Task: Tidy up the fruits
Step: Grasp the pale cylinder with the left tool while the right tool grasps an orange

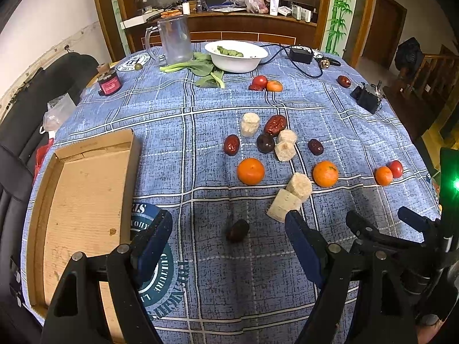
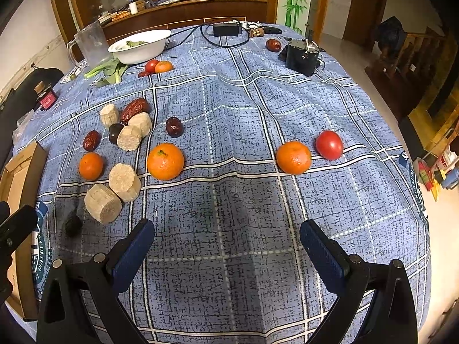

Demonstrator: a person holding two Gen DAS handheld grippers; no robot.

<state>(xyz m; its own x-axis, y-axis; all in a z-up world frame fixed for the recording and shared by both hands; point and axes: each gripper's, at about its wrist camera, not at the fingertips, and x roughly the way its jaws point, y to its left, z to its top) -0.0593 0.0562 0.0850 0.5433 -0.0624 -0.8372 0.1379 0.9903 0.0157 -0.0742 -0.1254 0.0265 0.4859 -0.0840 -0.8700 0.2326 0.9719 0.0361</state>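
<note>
Several oranges, red dates and pale cut cylinders lie loose on the blue checked tablecloth. My left gripper (image 1: 226, 218) hangs open over a dark date (image 1: 237, 230), which lies on the cloth between its fingers, untouched. An empty cardboard tray (image 1: 86, 200) sits just left of it. An orange (image 1: 250, 171) and a pale cylinder (image 1: 285, 203) lie just ahead. My right gripper (image 2: 227, 226) is open over bare cloth, holding nothing. Ahead of it are an orange (image 2: 165, 161), a second orange (image 2: 293, 157) and a tomato (image 2: 329, 144). The right gripper (image 1: 381, 219) also shows beside the left one.
At the far side stand a white bowl (image 1: 235, 56) with greens, a clear pitcher (image 1: 175, 40), leafy stalks, a red jar (image 1: 109, 83), a power adapter (image 1: 300, 55) with cable and a black device (image 2: 301, 56). The table's edge falls away on the right (image 2: 424, 200).
</note>
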